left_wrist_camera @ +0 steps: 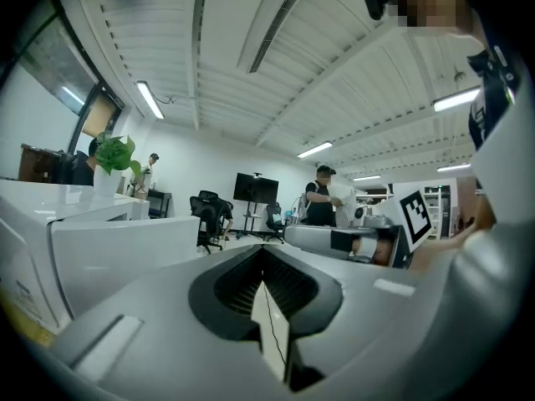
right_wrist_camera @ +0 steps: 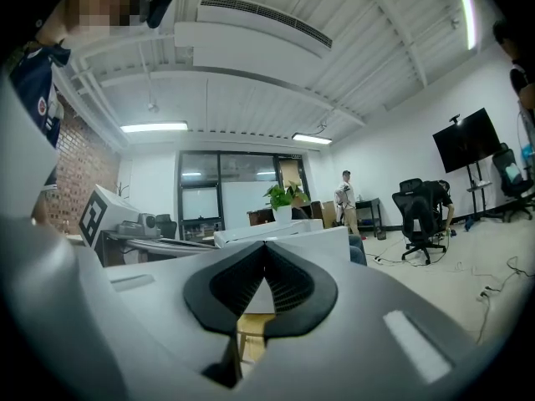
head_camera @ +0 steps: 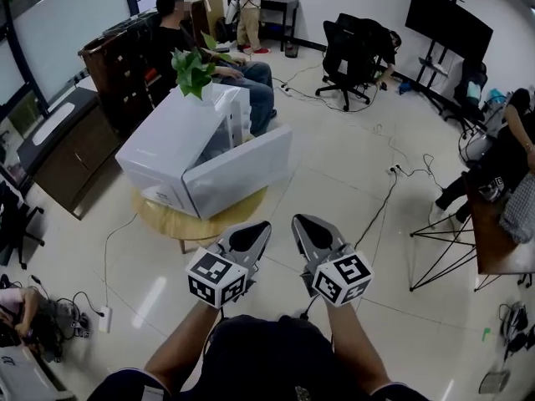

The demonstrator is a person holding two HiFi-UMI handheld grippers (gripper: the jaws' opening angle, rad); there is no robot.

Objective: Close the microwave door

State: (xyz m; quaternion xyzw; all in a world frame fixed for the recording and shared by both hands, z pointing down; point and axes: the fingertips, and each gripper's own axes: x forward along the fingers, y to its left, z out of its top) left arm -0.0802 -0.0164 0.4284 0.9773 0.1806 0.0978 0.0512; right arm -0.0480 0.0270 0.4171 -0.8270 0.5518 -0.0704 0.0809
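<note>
A white microwave (head_camera: 171, 136) stands on a low round wooden table (head_camera: 171, 221), with a potted plant (head_camera: 194, 72) on top. Its door (head_camera: 242, 172) hangs open, swung out toward me. Both grippers hover side by side just short of the table, apart from the door. My left gripper (head_camera: 259, 228) is shut with nothing in it, its tips meeting (left_wrist_camera: 263, 251). My right gripper (head_camera: 299, 222) is also shut and empty (right_wrist_camera: 266, 247). In the left gripper view the microwave (left_wrist_camera: 42, 232) and door (left_wrist_camera: 125, 245) lie to the left. In the right gripper view the door (right_wrist_camera: 322, 245) is straight ahead.
A seated person (head_camera: 180, 36) is right behind the microwave. A dark wooden cabinet (head_camera: 71, 144) stands at the left. Office chairs (head_camera: 347, 57), a TV on a stand (head_camera: 447, 19) and floor cables (head_camera: 393, 182) lie to the right, with a side table (head_camera: 493, 236) at the far right.
</note>
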